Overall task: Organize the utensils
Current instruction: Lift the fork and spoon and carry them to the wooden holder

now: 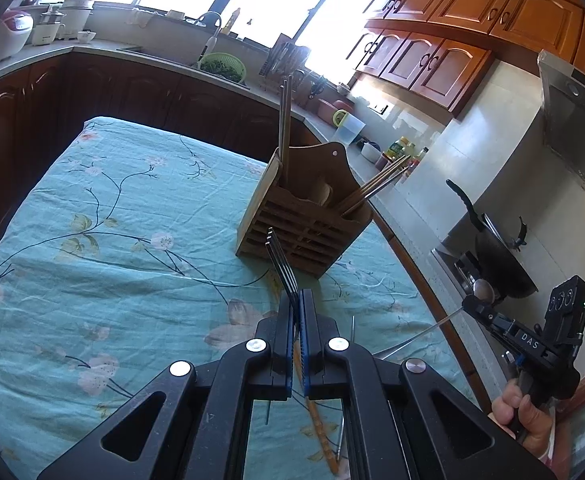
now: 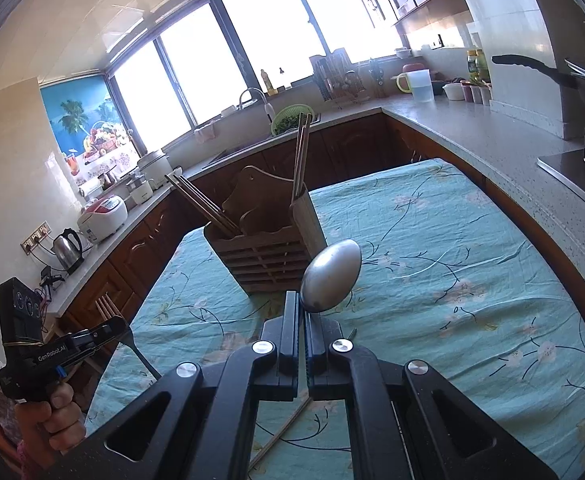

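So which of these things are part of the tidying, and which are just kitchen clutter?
Part of the job:
fork in left gripper
spoon in right gripper
wooden holder
chopsticks

Just lying about:
green colander
kettle
rice cooker
frying pan

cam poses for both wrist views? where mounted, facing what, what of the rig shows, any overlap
Left wrist: sits behind the left gripper, faces the wooden utensil holder across the floral tablecloth; fingers shut on a fork; right gripper and hand show at right.
Right wrist: sits behind the right gripper, faces the same holder from the opposite side; fingers shut on a spoon; left gripper and hand show at lower left.
Shared: holder, chopsticks, tablecloth.
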The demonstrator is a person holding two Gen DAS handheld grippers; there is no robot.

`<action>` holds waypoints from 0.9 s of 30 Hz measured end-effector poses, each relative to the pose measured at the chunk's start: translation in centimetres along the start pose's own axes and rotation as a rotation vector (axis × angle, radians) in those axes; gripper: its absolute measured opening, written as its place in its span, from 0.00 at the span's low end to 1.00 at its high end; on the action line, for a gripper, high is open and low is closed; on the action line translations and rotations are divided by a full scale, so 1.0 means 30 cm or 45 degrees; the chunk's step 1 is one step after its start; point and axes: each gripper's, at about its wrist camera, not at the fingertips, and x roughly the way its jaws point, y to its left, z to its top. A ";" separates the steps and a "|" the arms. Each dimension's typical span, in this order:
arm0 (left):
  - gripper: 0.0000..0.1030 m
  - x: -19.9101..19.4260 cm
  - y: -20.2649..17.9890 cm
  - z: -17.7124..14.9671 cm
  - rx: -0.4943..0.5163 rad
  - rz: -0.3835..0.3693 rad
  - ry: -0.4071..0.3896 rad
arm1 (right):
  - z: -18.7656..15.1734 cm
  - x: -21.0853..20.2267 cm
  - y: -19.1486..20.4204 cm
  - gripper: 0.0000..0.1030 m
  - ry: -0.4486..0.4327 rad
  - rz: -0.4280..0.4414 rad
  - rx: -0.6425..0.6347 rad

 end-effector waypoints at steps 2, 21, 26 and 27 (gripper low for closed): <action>0.01 0.006 0.000 0.006 0.000 0.001 -0.001 | -0.001 0.000 0.001 0.02 0.000 0.000 0.000; 0.01 0.089 -0.042 0.139 0.034 -0.025 -0.048 | 0.084 0.046 0.014 0.02 -0.022 -0.028 -0.062; 0.01 0.110 -0.071 0.207 0.070 -0.043 -0.099 | 0.140 0.067 0.014 0.02 -0.043 -0.026 -0.077; 0.01 0.112 -0.074 0.225 0.076 -0.046 -0.115 | 0.154 0.072 0.018 0.02 -0.049 -0.025 -0.083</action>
